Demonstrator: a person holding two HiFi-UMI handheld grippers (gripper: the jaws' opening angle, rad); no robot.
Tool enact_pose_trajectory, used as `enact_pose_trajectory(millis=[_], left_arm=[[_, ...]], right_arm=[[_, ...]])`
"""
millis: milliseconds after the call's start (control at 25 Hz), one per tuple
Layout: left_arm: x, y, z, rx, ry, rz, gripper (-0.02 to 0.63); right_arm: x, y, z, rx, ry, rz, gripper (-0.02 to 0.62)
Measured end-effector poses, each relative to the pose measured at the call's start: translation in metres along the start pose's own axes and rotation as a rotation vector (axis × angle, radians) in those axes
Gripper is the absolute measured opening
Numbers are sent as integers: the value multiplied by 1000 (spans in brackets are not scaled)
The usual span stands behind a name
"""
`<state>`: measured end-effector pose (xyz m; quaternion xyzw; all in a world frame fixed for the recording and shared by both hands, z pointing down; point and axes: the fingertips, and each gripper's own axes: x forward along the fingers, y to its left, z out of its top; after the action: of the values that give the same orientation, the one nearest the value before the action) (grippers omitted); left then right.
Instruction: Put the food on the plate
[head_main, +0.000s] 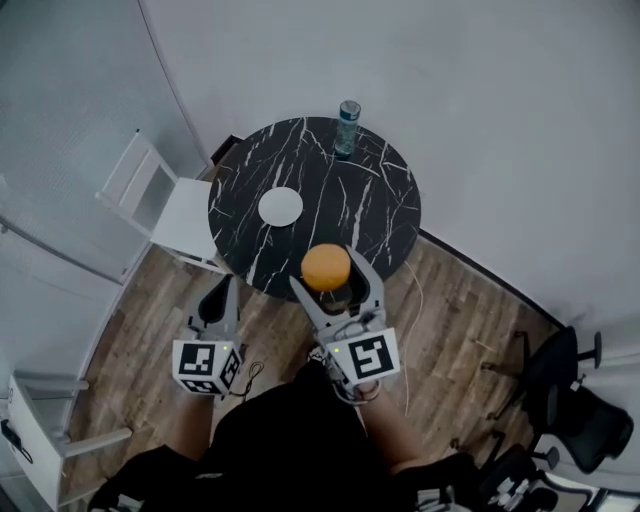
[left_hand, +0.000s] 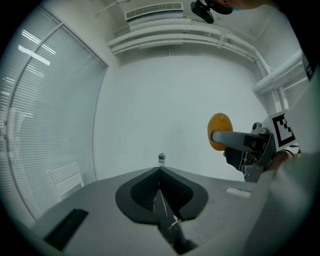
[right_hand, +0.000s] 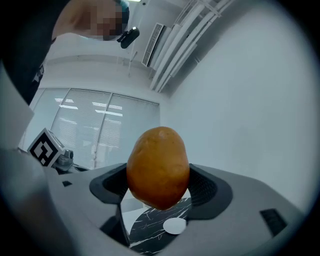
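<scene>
My right gripper (head_main: 327, 272) is shut on an orange-brown potato (head_main: 326, 267), held in the air over the near edge of the round black marble table (head_main: 380, 215). In the right gripper view the potato (right_hand: 158, 167) fills the gap between the jaws, and the small white plate (right_hand: 174, 226) shows far below it. The plate (head_main: 281, 206) lies left of the table's middle, with nothing on it. My left gripper (head_main: 217, 302) hangs over the wood floor at the table's near left; its jaws meet with nothing between them (left_hand: 161, 197). From the left gripper view the potato (left_hand: 219, 131) shows at the right.
A water bottle (head_main: 347, 127) stands at the table's far edge. A white chair (head_main: 160, 205) sits left of the table, a black office chair (head_main: 580, 400) at the lower right, white furniture (head_main: 40, 440) at the lower left. Walls curve round behind the table.
</scene>
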<state>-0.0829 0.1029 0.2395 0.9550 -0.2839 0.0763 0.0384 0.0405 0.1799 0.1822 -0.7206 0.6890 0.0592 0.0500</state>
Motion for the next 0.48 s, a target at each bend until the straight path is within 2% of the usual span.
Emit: enact_pose_trajectory(millis=[240,480], left_arm=[[48,-19,-4,49,70,-11,0],[89,-36,-25,17,130,-31,0]], right_arm=[[16,-49,-12,42,-8,7,341],[16,-87,-41,98,39,22,341]])
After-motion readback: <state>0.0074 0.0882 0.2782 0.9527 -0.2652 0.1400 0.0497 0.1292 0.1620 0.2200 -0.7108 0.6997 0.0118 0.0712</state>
